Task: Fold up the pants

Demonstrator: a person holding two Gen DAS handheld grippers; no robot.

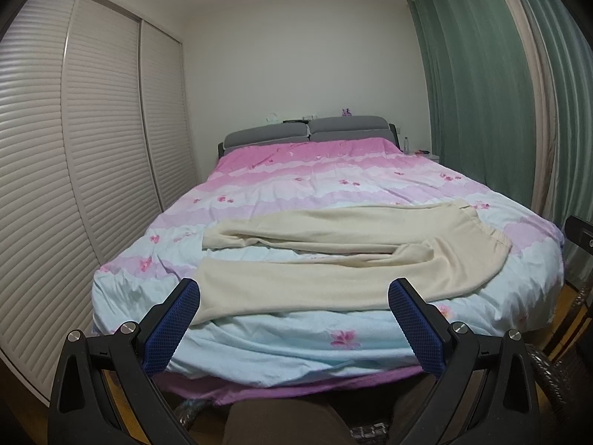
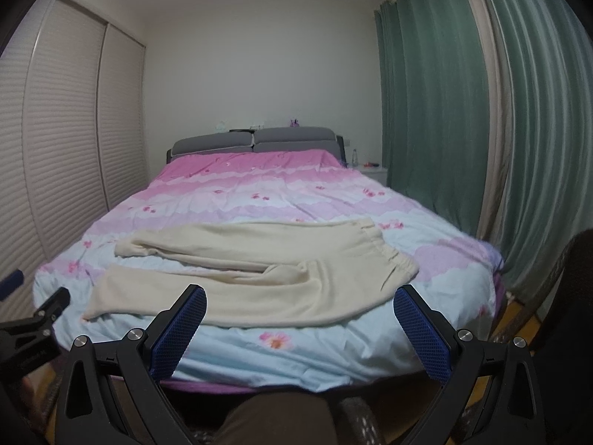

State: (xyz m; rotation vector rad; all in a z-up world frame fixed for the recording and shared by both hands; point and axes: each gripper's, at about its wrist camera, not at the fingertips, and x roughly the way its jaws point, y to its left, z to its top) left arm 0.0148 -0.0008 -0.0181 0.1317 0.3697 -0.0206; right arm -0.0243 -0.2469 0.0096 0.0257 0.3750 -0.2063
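Bedroom with a floral duvet [image 1: 281,189]: cream pants [image 1: 333,256] lie flat beyond both pairs of fingers, legs apart, waistband [image 2: 385,252] right. We see the left gripper [image 1: 294,291] and right gripper [image 2: 300,296] spread wide, holding nothing. We would pinch hem and waistband, then lay leg over leg. No legible writing.

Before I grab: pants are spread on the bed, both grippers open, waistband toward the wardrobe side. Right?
Not quite. The waistband lies toward the curtain side, as the right wrist view shows. The pants are spread on the bed, and the left gripper and right gripper are open.
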